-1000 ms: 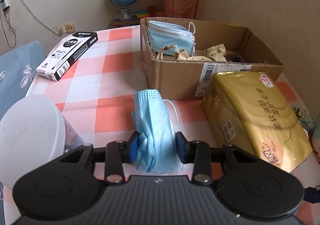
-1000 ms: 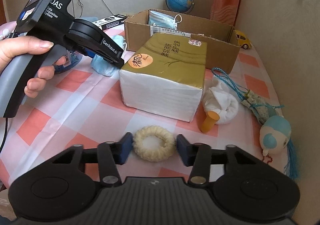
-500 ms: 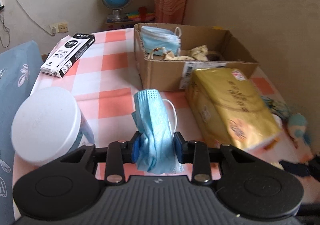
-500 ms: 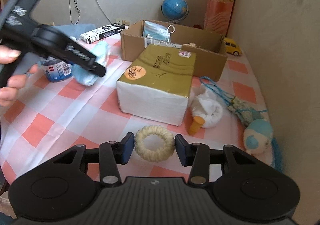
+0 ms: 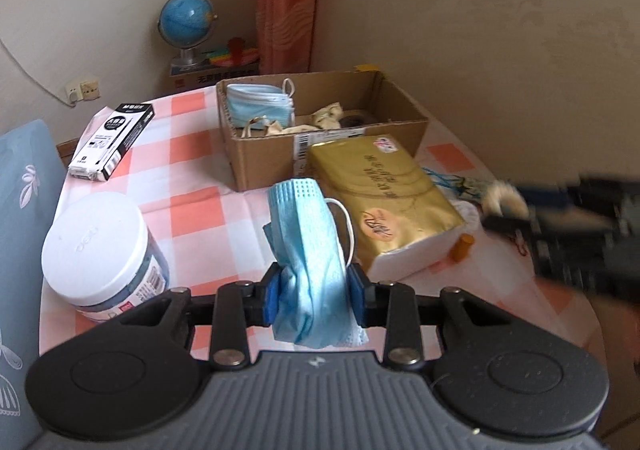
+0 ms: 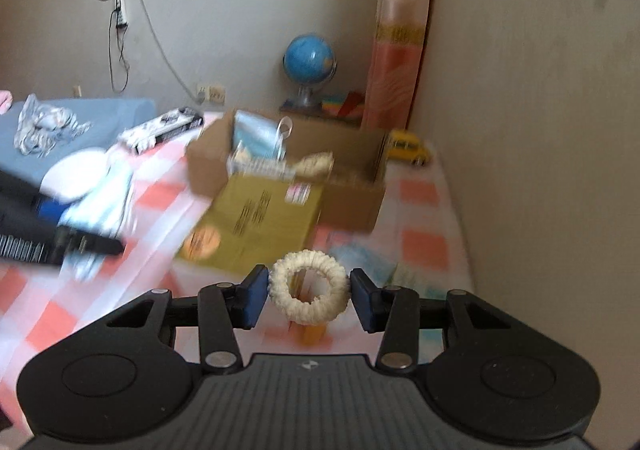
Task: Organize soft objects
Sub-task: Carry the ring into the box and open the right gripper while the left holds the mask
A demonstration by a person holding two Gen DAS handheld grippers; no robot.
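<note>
Left gripper (image 5: 316,292) clamped on a crumpled blue mask (image 5: 310,250), blue fingers (image 5: 273,292) pressed into its folds, mask raised clear of the checked bench (image 5: 192,218) with an ear loop hanging on the right. Right gripper (image 6: 308,296) closed on a cream scrunchie (image 6: 308,288), ring held upright between the fingers (image 6: 256,296), lifted above the bench.

Cardboard box (image 5: 320,154) at the far middle of the bench, open on top. Inside, a second blue mask (image 5: 260,106) leaning against the left wall and some cream fabric pieces (image 5: 328,116) on the floor of the box. Gold tissue pack (image 5: 380,198) lying just in front of the box, touching or nearly touching its near wall. White-lidded jar (image 5: 100,250) at the near left. Black and white carton (image 5: 112,140) at the far left. Small orange cylinder (image 5: 462,246) just right of the tissue pack. Blue globe (image 5: 186,16) on a low stand beyond the bench. Yellow toy car (image 6: 410,148) to the right of the box, by the wall. Right-wrist view blurred, left-hand details smeared.
</note>
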